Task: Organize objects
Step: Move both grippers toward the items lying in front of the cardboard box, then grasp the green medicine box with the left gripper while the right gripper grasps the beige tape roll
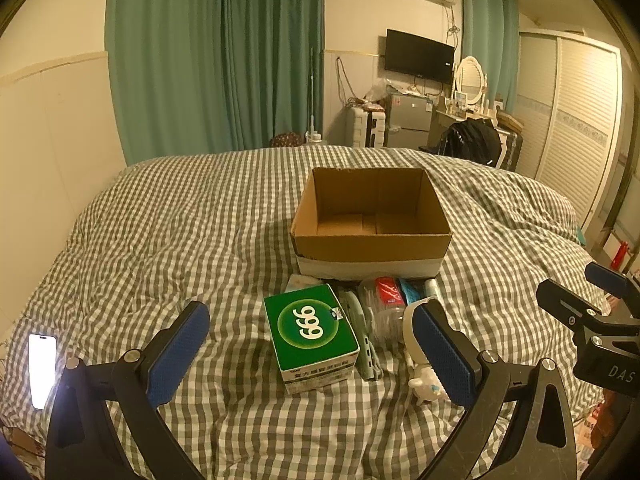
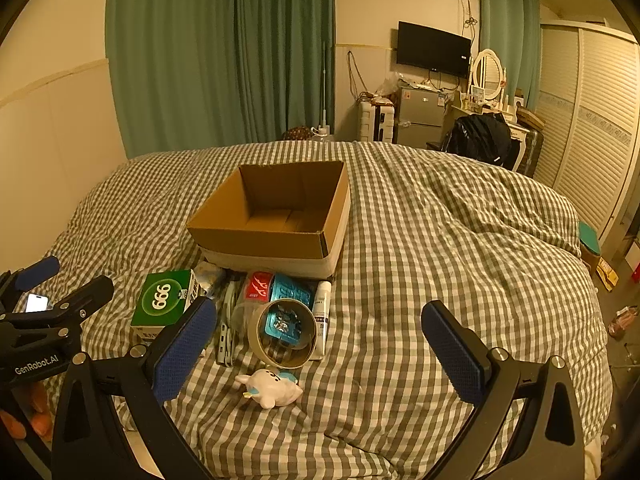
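An open cardboard box (image 1: pixel 372 236) (image 2: pixel 256 236), nothing visible inside, sits on the checked bed. In front of it lies a cluster: a green box marked 999 (image 1: pixel 312 330) (image 2: pixel 164 300), a red packet (image 1: pixel 388 290) (image 2: pixel 258 286), a blue packet (image 2: pixel 290 290), a white tube (image 2: pixel 323 308), a tape roll (image 2: pixel 282 332), a power strip (image 1: pixel 366 344) (image 2: pixel 226 336) and a small white plush toy (image 2: pixel 272 390) (image 1: pixel 424 382). My left gripper (image 1: pixel 316 344) hangs open just before the green box. My right gripper (image 2: pixel 320 344) is open above the plush and tape roll.
A lit phone (image 1: pixel 42 368) lies at the bed's left edge. The checked duvet (image 2: pixel 440 240) spreads wide to the right of the box. Green curtains, a TV, a small fridge and a wardrobe stand beyond the bed.
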